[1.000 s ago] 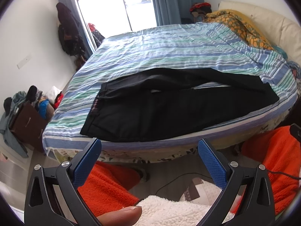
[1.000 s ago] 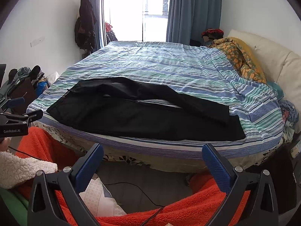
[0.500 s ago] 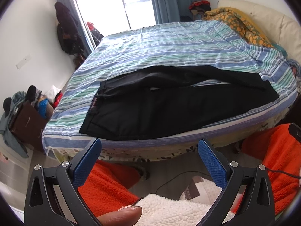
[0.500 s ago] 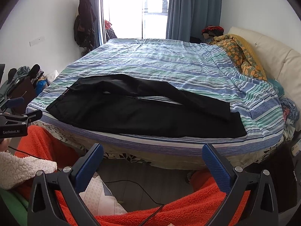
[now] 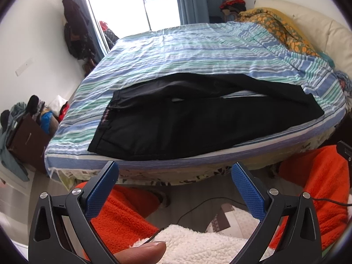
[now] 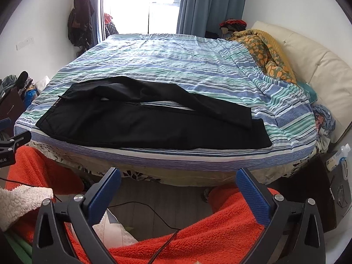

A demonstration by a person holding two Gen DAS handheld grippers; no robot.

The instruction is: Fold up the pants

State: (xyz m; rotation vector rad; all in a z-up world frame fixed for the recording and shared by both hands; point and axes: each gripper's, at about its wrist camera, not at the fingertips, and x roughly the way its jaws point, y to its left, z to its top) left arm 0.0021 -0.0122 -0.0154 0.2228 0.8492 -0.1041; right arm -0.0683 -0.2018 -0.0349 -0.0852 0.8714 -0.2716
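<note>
The left tongs (image 5: 175,176) stand wide apart with nothing between their blue pads, held low in front of the near edge of the bed (image 5: 198,165). A fingertip (image 5: 143,252) shows at the bottom of that view, beside a white fleece cuff (image 5: 198,244). The right tongs (image 6: 178,182) are likewise spread and empty, hanging short of the mattress edge over a bare strip of floor (image 6: 154,195). Orange fleece (image 6: 220,226) fills the near foreground below both tools, and a thin black cable (image 6: 154,213) runs across the floor.

Beyond the tongs, the black pants (image 6: 154,123) lie flat on the striped blue, green and white sheet (image 6: 176,66), along the near side of the bed. The waistband is at the left, the leg ends at the right. The near leg lies straight along the edge; the far leg crosses slightly over it towards the hems, leaving a thin sliver of sheet visible between them.

Further off, an orange-patterned quilt (image 6: 266,50) is bunched at the far right against a cream headboard (image 6: 319,66). Blue curtains (image 6: 209,2) frame a bright window at the far wall, and dark clothes (image 6: 80,15) hang on the left wall.
</note>
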